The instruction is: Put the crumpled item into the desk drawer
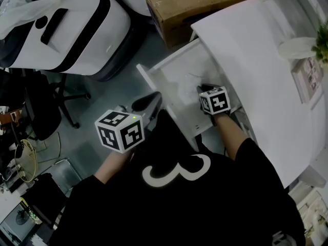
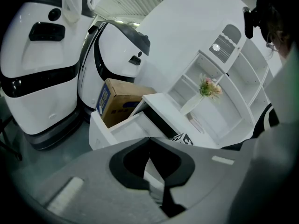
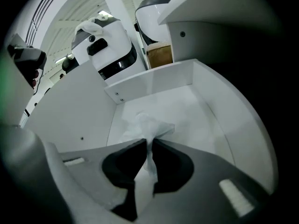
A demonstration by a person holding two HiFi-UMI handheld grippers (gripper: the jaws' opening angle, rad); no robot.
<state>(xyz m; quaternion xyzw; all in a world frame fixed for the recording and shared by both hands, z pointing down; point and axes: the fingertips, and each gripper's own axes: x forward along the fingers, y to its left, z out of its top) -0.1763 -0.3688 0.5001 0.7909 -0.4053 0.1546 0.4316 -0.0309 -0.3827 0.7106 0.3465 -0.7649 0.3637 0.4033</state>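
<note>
The white desk drawer (image 1: 154, 78) stands pulled out below the desk top (image 1: 256, 65). My right gripper (image 1: 204, 88) reaches down inside it. In the right gripper view its jaws (image 3: 149, 141) are shut on a crumpled, thin white item (image 3: 145, 125), which bulges ahead of the tips just above the drawer floor (image 3: 187, 115). My left gripper (image 1: 146, 102) hangs outside the drawer's front corner, over the floor. Its jaws (image 2: 150, 138) meet at the tips with nothing between them. The open drawer (image 2: 119, 129) shows beyond them.
A brown cardboard box (image 1: 195, 6) sits on the floor behind the drawer. Large white machine bodies (image 1: 66, 29) stand to the left, with an office chair (image 1: 48, 104) nearer. A vase with flowers (image 1: 300, 47) and a picture frame (image 1: 307, 78) rest on the desk.
</note>
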